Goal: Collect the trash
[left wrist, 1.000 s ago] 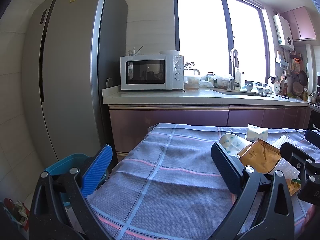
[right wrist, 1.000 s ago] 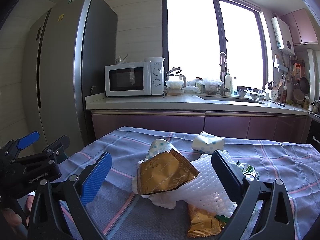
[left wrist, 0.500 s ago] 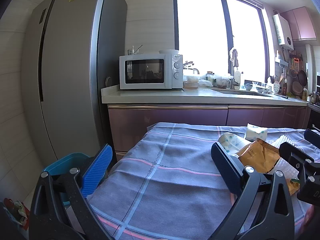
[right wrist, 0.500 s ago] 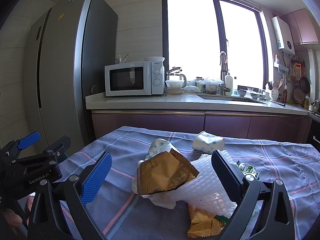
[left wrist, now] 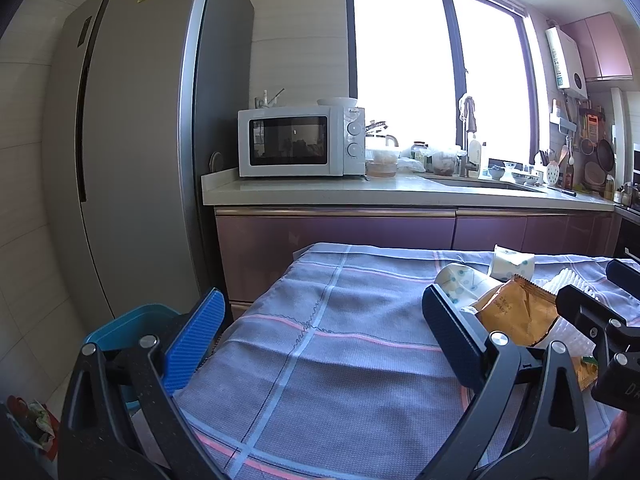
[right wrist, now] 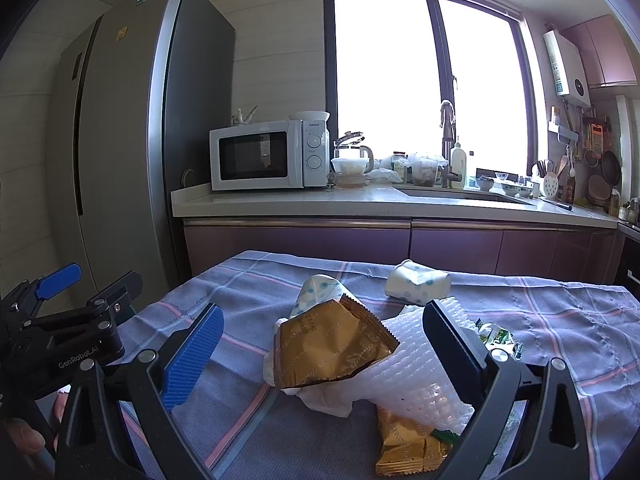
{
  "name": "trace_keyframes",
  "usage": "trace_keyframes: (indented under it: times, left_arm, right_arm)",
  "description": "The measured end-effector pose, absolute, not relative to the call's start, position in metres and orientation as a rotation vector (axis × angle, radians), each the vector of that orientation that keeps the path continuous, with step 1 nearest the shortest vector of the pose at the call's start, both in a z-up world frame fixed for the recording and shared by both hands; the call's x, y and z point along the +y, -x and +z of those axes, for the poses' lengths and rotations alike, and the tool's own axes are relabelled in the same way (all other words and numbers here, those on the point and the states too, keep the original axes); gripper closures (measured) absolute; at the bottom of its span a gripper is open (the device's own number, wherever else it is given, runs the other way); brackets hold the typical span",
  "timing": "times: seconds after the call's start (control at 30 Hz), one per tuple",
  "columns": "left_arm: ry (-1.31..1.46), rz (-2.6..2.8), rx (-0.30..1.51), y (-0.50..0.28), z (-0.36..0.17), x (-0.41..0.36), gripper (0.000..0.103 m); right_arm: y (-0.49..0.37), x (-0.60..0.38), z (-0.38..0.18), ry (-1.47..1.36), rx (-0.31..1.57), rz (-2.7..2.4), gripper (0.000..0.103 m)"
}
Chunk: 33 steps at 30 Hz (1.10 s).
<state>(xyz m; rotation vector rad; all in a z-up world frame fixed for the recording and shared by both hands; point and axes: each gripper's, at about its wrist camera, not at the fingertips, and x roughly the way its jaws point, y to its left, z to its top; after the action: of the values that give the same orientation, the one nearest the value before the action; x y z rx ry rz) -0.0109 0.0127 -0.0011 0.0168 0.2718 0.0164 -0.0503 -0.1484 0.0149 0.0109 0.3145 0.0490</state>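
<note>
The right gripper (right wrist: 320,344) hovers with its jaws spread wide over a heap of trash on the checked cloth (right wrist: 560,320) covering the worktop. A gold snack wrapper (right wrist: 332,348) sits between its fingers, resting on white foam netting (right wrist: 416,380) (a second gold packet (right wrist: 404,448) lies nearer the camera). Two crushed paper cups (right wrist: 416,280) lie farther off. The left gripper (left wrist: 320,336), also wide and empty, hangs to the heap's left, with a blue bin (left wrist: 128,324) beside the worktop.
</note>
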Motion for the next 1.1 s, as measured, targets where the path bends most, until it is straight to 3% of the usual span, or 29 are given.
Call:
trace_keyframes:
  times: [0.53,0.67,0.8,1.1]
  left_arm:
    - [-0.047,-0.08,0.365,-0.006,-0.015,-0.002,0.006]
    - [-0.071,-0.181,0.428,-0.016,-0.025,-0.019,0.006]
    - [-0.1,-0.306,0.494,-0.028,-0.034,-0.041,0.006]
    - [-0.221,-0.491,0.523,-0.041,-0.042,-0.091,0.006]
  right_arm:
    - [0.038,-0.17,0.003,-0.044,0.409,0.04,0.007]
    - [0.032,-0.187,-0.004,-0.072,0.456,0.025,0.007]
    - [0.028,-0.202,-0.008,-0.102,0.479,0.014,0.014]
    - [0.017,-0.246,-0.011,-0.211,0.52,-0.003,0.015]
